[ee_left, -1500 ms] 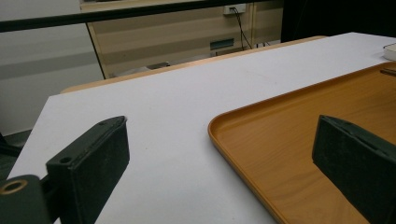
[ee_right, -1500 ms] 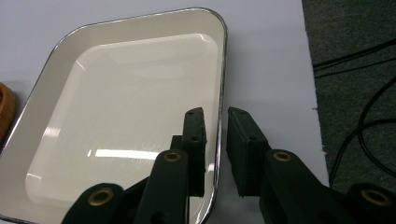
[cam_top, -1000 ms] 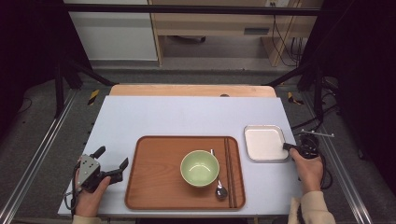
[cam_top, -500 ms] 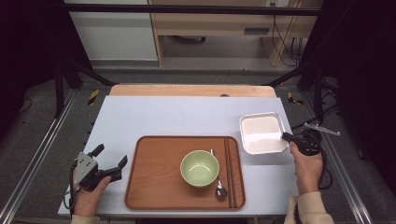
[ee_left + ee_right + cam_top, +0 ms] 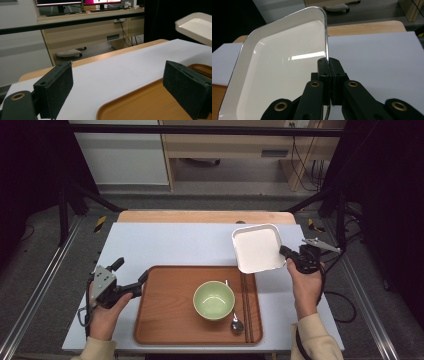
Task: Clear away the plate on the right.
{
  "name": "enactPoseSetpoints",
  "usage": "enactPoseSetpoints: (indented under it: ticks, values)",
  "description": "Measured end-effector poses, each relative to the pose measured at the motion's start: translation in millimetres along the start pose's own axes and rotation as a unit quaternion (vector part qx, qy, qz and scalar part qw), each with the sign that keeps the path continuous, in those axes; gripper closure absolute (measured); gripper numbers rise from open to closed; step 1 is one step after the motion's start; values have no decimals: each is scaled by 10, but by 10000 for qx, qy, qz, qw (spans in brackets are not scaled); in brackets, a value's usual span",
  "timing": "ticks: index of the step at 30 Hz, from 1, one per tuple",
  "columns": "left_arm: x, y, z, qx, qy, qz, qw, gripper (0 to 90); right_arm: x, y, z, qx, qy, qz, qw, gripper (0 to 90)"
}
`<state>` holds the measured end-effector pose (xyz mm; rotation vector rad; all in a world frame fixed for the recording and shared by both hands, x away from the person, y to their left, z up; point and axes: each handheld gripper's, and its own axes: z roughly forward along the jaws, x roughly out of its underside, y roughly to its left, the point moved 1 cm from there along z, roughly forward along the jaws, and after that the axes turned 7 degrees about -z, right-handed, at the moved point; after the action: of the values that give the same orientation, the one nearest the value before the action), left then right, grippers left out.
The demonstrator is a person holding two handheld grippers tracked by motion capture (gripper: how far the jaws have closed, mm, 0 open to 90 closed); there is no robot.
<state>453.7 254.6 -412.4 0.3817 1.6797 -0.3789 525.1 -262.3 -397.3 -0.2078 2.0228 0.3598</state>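
White square plate [image 5: 257, 248] hangs in the air above the right part of the table [image 5: 175, 242], tilted, its near right edge pinched between the jaws of the right claw [image 5: 287, 254]. In the right gripper view the plate [image 5: 279, 65] stands almost on edge, its hollow side facing left, and the rim runs straight down into the two black jaws, which meet on it with no gap to see beyond the rim itself. The right hand [image 5: 305, 285] bears that claw from below and to the right.

Its lower corner hangs above the far right corner of the wooden tray [image 5: 165, 312]. On the tray stand a green bowl [image 5: 214, 299], and to its right a spoon [image 5: 236, 324] and a pair of dark chopsticks [image 5: 245, 305] lying along the tray's right side.

The left claw [image 5: 132, 280] sits at the tray's left edge, carried by the left hand [image 5: 106, 312]. Its jaws are wide apart and have just been closing a little; in the left gripper view nothing lies between them, with bare table and a corner of the tray [image 5: 150, 105] beyond, and the plate [image 5: 195, 25] high at the far right.
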Motion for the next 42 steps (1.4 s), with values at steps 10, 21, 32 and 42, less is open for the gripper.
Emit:
enactPoseSetpoints:
  ticks: [10, 21, 32, 42]
  values:
    - [-297, -193, 353, 222, -100, -20, 9997, 136, -191, 456, 195, -377, -291, -146, 9988, 892]
    - [-330, -395, 540, 397, 35, -9, 9992, 145, -206, 673, 319, -508, -481, -203, 9973, 892]
    - [-531, -739, 828, 390, 161, -171, 9990, 199, -176, 822, 358, -650, -571, -178, 9961, 892]
    - [-469, -878, 858, 254, 320, -486, 9980, 315, -193, 1183, 278, -810, -728, -413, 9932, 892]
